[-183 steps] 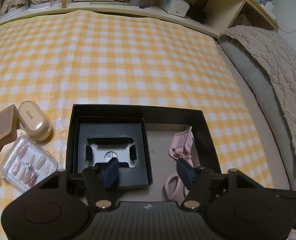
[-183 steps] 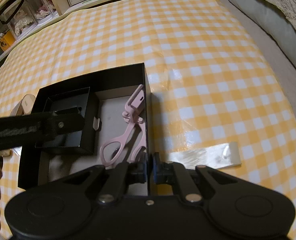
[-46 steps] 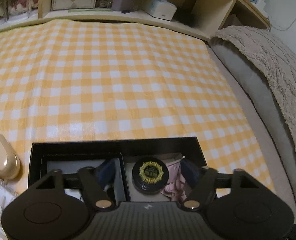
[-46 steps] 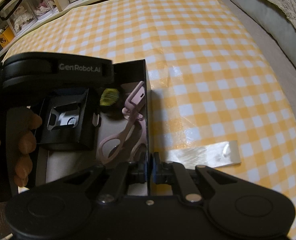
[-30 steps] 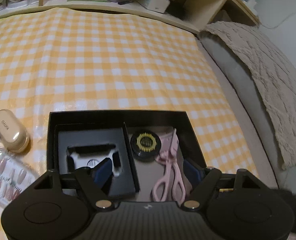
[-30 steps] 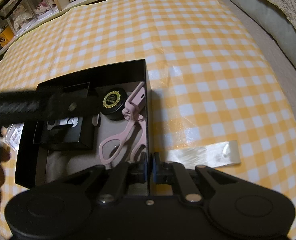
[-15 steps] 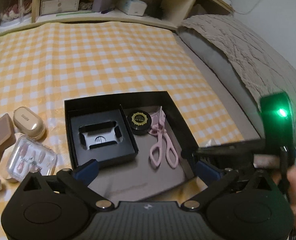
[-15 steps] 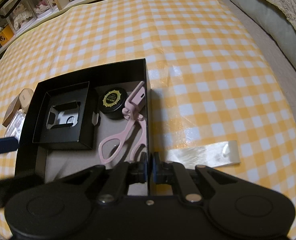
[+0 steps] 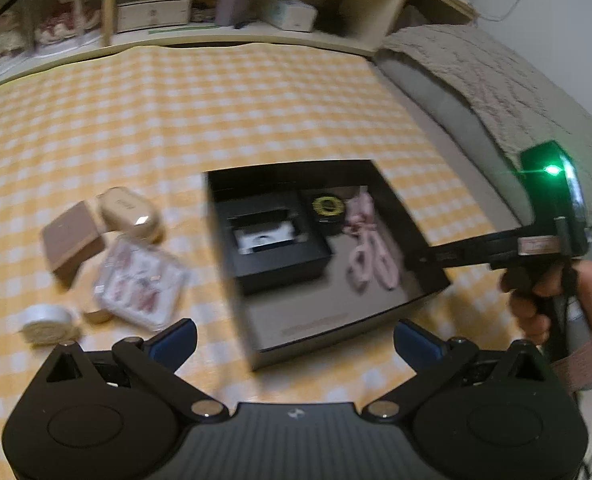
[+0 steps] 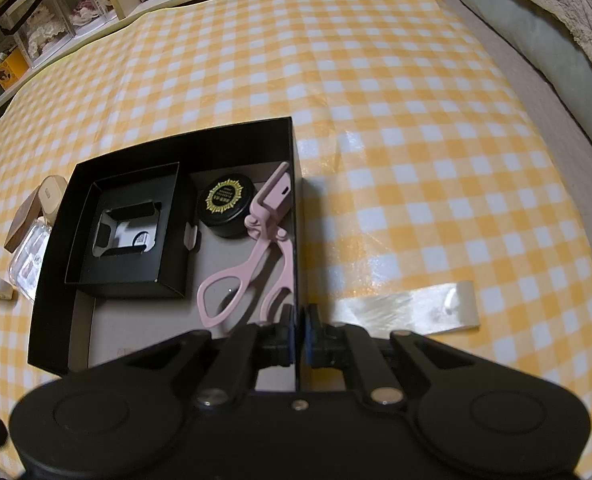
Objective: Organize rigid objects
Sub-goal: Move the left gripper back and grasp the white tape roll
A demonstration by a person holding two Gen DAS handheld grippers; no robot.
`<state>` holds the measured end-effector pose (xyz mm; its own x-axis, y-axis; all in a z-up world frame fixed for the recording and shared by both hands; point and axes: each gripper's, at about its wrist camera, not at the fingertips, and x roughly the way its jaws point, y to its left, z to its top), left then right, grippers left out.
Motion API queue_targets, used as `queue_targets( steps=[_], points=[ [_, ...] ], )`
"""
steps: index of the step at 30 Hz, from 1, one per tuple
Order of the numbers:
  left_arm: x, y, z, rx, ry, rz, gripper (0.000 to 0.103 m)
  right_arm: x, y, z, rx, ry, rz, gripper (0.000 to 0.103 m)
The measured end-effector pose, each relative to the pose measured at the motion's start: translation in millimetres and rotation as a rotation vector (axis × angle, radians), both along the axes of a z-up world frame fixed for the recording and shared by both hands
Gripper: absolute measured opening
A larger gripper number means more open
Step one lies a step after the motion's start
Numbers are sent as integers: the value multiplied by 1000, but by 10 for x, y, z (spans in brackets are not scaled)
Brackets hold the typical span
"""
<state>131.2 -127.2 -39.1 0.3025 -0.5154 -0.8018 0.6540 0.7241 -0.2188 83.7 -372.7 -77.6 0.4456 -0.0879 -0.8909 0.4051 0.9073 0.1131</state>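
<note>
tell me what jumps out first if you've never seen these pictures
A black box sits on the yellow checked cloth, with a pink curler and a round black tin inside. The right claw is clamped on the box's right wall, while the left claw hangs open.

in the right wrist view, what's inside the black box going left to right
small black tray → round black jar → pink eyelash curler, all inside the black box, whose right wall the right gripper pinches.

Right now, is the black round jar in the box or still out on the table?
In. The black round jar sits on the floor of the black box, between the inner black tray and the pink eyelash curler.
</note>
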Motion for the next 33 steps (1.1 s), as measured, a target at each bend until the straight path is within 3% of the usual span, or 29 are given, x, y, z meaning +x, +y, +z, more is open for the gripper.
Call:
queue_targets(
  steps=[9,19,22,27,29,33],
  points=[
    [395,535,14,38,-53,175,103,-11,0,10,-2,3,-1,6],
    [887,1014,-123,71,-29,420,103,2,8,-3,-5,5,-1,5],
    [964,1068,-187,106,-58,445,103,2,12,-2,-6,8,-2,5],
    [971,1033,-311,209,-177,418,101,2,24,-13,-8,15,0,6],
    [997,990,-375,243,-164,388,98,9,30,-15,-8,16,0,6],
    [1047,991,-426,202,-85,402,88,5,32,-21,-7,18,0,6]
  ],
)
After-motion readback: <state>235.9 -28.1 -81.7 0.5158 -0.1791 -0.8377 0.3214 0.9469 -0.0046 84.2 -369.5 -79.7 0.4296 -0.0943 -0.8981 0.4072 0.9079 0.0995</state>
